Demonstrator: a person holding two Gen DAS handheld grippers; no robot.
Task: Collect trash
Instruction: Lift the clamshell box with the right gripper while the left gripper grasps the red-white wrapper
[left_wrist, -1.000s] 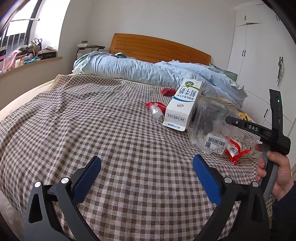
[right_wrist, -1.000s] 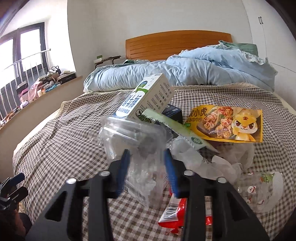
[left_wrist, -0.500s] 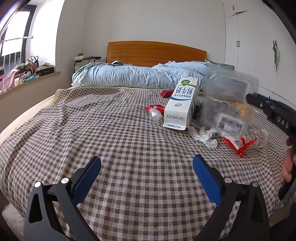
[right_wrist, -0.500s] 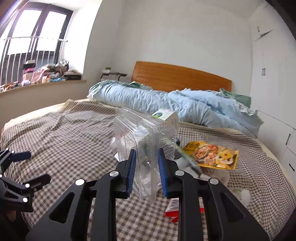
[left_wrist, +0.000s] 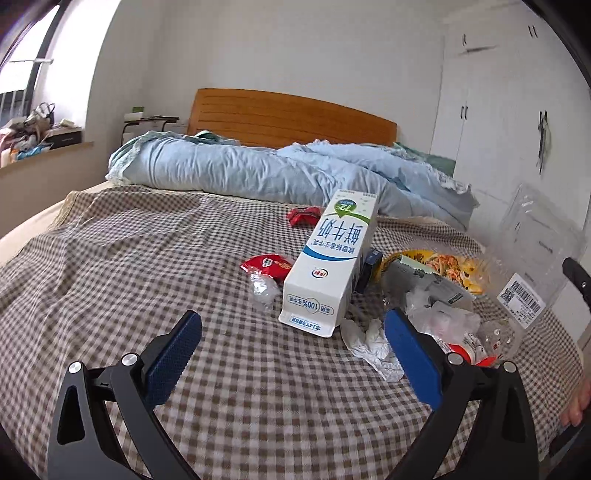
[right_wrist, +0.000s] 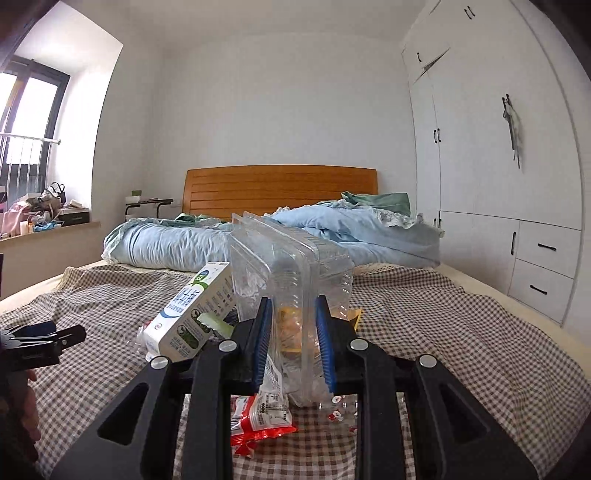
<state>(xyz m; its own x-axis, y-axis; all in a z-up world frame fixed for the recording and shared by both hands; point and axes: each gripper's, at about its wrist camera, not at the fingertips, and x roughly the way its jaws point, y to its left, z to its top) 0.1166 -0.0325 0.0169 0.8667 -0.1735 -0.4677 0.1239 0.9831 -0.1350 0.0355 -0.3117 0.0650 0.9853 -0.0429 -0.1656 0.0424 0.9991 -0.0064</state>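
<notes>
Right wrist view: right gripper (right_wrist: 293, 341) jaws pinch clear plastic clamshell (right_wrist: 291, 273), lifted above bed (right_wrist: 461, 332). Left gripper (left_wrist: 291, 354) jaws spread wide, near milk carton (left_wrist: 328, 266).

A bed (left_wrist: 122, 280) with a wooden headboard (left_wrist: 291, 122) is covered by a brown-and-white checked sheet (left_wrist: 258, 398). A rumpled light-blue quilt (left_wrist: 236, 173) is heaped along the head end. A white milk carton (left_wrist: 330, 262) is seen lying on the sheet, tilted against a dark box (left_wrist: 370, 266). A red wrapper (left_wrist: 267, 264) lies just left of the carton, and another red wrapper (left_wrist: 303, 215) is found nearer the quilt. A yellow snack packet (left_wrist: 443, 267) and crumpled white paper (left_wrist: 369, 345) lie to the right.
</notes>
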